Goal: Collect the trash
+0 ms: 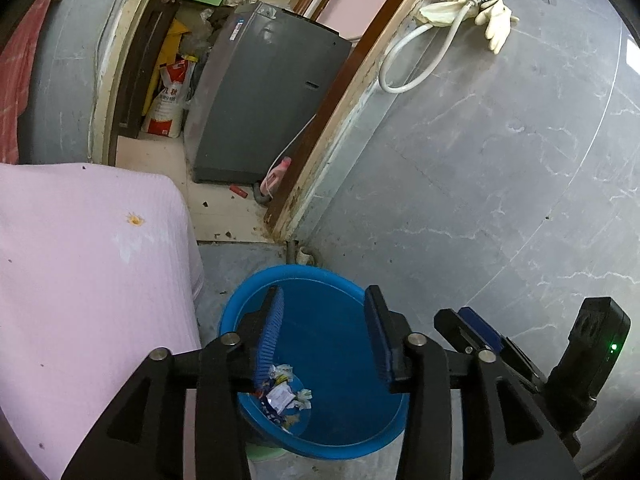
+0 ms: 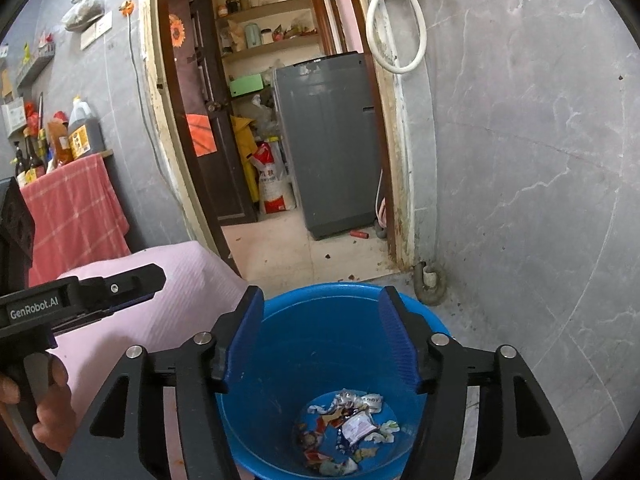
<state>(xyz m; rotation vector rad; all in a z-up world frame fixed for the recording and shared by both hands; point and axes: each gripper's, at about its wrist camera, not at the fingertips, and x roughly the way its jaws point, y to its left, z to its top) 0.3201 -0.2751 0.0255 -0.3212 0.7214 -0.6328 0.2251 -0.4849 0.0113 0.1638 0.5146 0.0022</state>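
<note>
A blue bucket stands on the floor below both grippers, with crumpled wrappers and paper scraps lying at its bottom. My left gripper hangs over the bucket mouth, open, nothing between its blue pads. My right gripper is open above the same bucket, its jaws empty too, and the trash pile lies below it. In the left wrist view the right gripper's body shows just to the right. In the right wrist view the left gripper shows at the left, held by a hand.
A pink cloth-covered surface lies close on the bucket's left. A grey marble wall runs along the right, with a white hose and a rubber glove. Ahead, a doorway holds a grey washing machine. A drain pipe sits by the frame.
</note>
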